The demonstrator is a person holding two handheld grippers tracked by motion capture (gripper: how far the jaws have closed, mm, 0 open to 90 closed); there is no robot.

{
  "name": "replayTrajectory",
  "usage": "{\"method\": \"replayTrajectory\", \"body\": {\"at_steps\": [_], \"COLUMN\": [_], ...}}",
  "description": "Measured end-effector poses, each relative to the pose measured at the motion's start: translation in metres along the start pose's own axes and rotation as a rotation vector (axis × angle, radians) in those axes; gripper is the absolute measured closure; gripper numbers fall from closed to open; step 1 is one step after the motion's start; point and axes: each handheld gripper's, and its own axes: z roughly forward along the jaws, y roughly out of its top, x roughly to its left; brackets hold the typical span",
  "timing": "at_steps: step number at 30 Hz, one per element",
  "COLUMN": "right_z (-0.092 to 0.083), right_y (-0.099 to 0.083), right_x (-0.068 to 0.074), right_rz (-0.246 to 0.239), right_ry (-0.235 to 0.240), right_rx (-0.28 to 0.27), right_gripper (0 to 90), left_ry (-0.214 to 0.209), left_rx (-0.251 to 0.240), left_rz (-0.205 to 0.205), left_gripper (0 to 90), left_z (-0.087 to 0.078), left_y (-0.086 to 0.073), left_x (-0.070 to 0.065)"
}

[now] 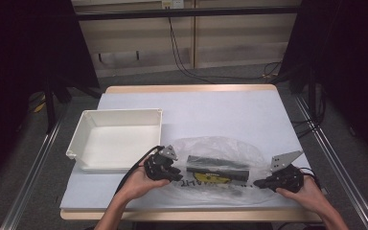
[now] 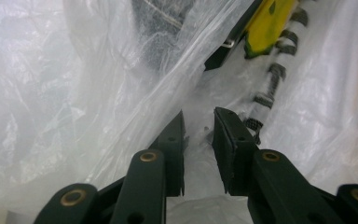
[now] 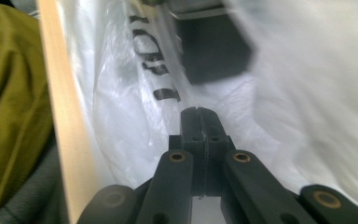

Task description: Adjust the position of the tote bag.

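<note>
A: Left hand-held gripper (image 1: 172,173) first. Jaws stand a little apart with a fold of the clear plastic bag (image 1: 220,165) running between them. Whether the pads actually press on the film I cannot tell from the left gripper view.

B: Right hand-held gripper (image 1: 261,182)?

A: Clenched, jaws fully together in the right gripper view. Its tip lies at the bag's edge, but I see no film caught between the pads.

B: Reason for that placement?

A: My reading: one hand-held gripper at each end of the bag, so the film can be pinned on one side and pulled or opened on the other.

B: The bag itself?

A: It lies between the two hand-held grippers on the worktop (image 1: 230,108), near its front edge. Thin, crinkled, see-through, with black lettering and a yellow mark. A long dark box (image 1: 216,165) lies inside it.

B: Further out?

A: An empty white tray (image 1: 82,125) beyond the left hand-held gripper, well apart from the bag.
</note>
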Motion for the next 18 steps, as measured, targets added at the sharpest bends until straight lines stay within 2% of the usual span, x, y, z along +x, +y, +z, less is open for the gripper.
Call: {"method": "replayTrajectory", "body": {"at_steps": [1, 4, 5, 7, 11, 13, 16, 17, 18], "right_z": [0.0, -0.005, -0.006, -0.006, -0.006, -0.01, -0.021, -0.021, -0.027], "right_y": [-0.001, -0.005, -0.006, -0.008, -0.006, -0.003, 0.003, 0.003, 0.01], "right_x": [-0.002, -0.006, -0.008, -0.008, -0.003, 0.004, 0.009, 0.009, 0.012], "right_rz": [0.006, 0.02, 0.027, 0.031, 0.01, 0.001, 0.001, 0.001, -0.008], "right_ry": [0.005, -0.028, -0.032, -0.036, -0.068, -0.07, -0.061, -0.061, -0.056], "right_rx": [-0.005, 0.003, -0.004, -0.011, -0.009, -0.042, -0.103, -0.103, -0.133], "right_gripper": [90.0, 90.0, 90.0, 90.0, 90.0, 90.0, 82.6, 82.6, 80.5], "left_ry": [0.009, 0.019, 0.028, 0.021, 0.014, 0.014, 0.015, 0.015, 0.006], "left_rx": [0.02, 0.021, 0.028, 0.024, 0.007, -0.013, -0.041, -0.041, -0.058], "left_rz": [0.012, 0.004, 0.012, 0.006, -0.003, 0.0, 0.024, 0.024, 0.037], "left_gripper": [76.2, 83.7, 87.7, 90.0, 88.7, 84.9, 82.8, 81.9, 81.4], "left_z": [0.0, 0.001, 0.0, 0.0, -0.001, -0.008, -0.016, -0.016, -0.019], "left_y": [0.0, -0.002, -0.003, -0.004, -0.004, -0.002, 0.001, 0.001, 0.005], "left_x": [0.0, -0.002, -0.002, -0.002, 0.0, -0.002, -0.008, -0.008, -0.01]}}
